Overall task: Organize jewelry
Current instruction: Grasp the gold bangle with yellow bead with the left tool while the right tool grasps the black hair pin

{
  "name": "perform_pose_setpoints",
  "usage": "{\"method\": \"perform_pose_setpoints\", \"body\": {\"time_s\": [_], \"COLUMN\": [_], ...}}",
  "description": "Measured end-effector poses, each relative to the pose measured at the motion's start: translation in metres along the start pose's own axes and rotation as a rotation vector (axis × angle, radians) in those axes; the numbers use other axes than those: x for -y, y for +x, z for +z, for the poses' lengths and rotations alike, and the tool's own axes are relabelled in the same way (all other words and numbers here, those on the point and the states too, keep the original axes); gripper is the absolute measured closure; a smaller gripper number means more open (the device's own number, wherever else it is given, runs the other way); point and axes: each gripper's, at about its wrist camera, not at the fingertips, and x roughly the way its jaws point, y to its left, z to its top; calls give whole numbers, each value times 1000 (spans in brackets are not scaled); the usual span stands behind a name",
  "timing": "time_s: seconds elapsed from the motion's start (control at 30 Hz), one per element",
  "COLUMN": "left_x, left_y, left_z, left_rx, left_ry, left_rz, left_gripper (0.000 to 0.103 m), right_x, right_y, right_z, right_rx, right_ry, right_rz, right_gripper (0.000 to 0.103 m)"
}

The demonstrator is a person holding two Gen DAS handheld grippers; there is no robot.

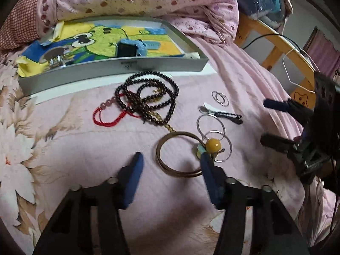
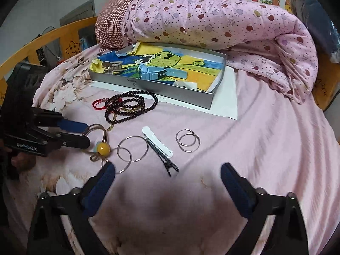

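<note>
My left gripper points down at the pink floral bedsheet, its blue-padded jaws partly apart and astride the thin brass-coloured bangle lying flat there. In the left wrist view the right-hand pad overlaps the bangle's edge beside the round amber-yellow bead; whether the pads press on the metal I cannot tell. In the right wrist view the same bangle sits between the two fingers.

My right gripper hovers wide apart and holds nothing — bare sheet lies between its pads. Just ahead of it lie the black-and-white hair clips, touching each other. The left pad overlaps one of the large thin silver hoops, two of which overlap beside the yellow bead. A smaller pair of silver rings rests apart, to the right of the clips.

Farther back, a tangle of dark-brown bead strands with a gold chain running through it lies near a red cord bracelet carrying pink beads.

Behind these stands the shallow grey cardboard box, lined with a green-and-yellow cartoon drawing, on a white sheet of paper. Inside — a light-blue wristwatch and a silver metal hair claw. A rolled pink spotted quilt lies against the box's far side.
</note>
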Motion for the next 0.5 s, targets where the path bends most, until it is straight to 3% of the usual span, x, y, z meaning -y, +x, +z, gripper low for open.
{"method": "perform_pose_setpoints", "body": {"time_s": [0.03,0.1,0.17,0.5], "left_x": [0,-1,-2,-1], "left_y": [1,4,7,14], "left_z": [0,1,0,-1], "left_rx": [-1,-6,-7,-10], "left_ry": [2,4,4,38], "left_rz": [1,10,28,116], "left_gripper": [63,70,78,100], "right_x": [0,1,2,-7], "right_y": [3,10,15,30], "right_z": [1,2,3,-6], "right_rx": [-7,-17,-19,-79], "right_ry": [5,17,30,65], "right_rz": [10,22,14,-39], "right_gripper": [22,47,60,75]}}
